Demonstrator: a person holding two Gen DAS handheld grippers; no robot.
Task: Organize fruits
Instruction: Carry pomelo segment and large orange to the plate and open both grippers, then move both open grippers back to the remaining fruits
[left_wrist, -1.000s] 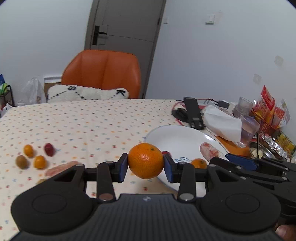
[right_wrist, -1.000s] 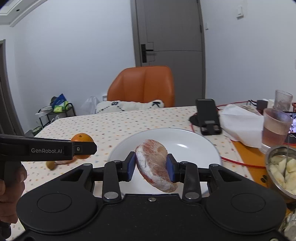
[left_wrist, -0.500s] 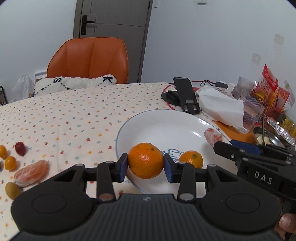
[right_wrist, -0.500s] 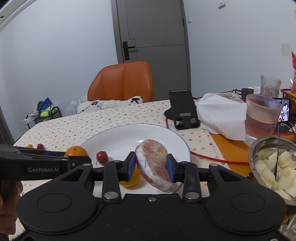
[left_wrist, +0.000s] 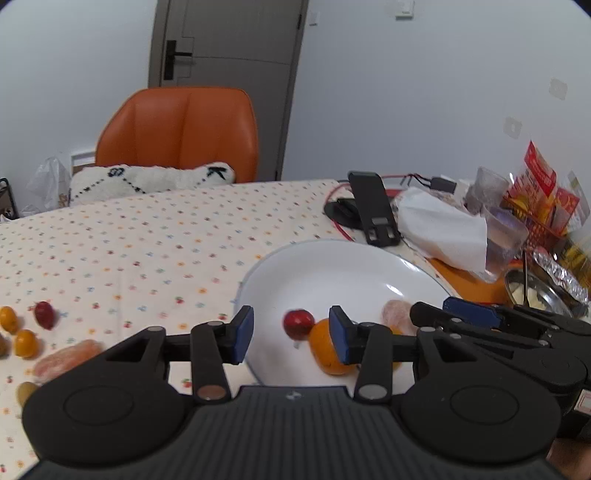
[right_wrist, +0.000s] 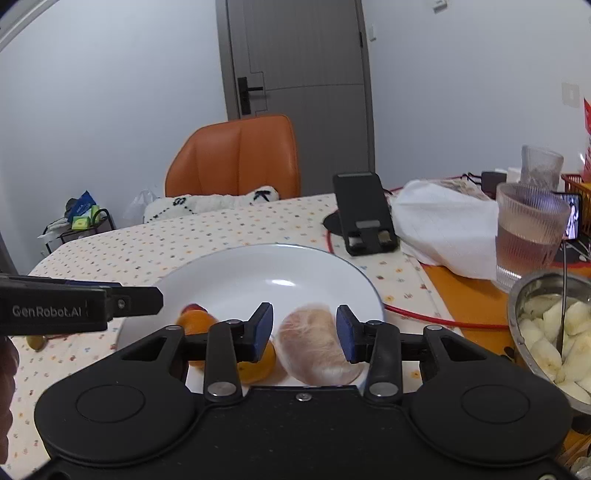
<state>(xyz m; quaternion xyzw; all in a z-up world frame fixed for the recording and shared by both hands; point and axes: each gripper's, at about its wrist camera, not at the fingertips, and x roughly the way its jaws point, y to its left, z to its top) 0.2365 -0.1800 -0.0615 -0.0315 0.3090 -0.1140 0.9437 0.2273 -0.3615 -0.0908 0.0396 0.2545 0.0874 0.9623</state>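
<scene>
You've just let go with both: left gripper (left_wrist: 291, 339) and right gripper (right_wrist: 304, 332) stand released, orange (left_wrist: 327, 349) and peeled fruit (right_wrist: 317, 343) now on the plate (left_wrist: 343, 266). Remaining fruit lies left of the plate.

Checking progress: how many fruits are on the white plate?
4: a small red fruit and one orange at the plate's left side, another orange nearer, the peeled fruit beside that. Others may be hidden.
</scene>
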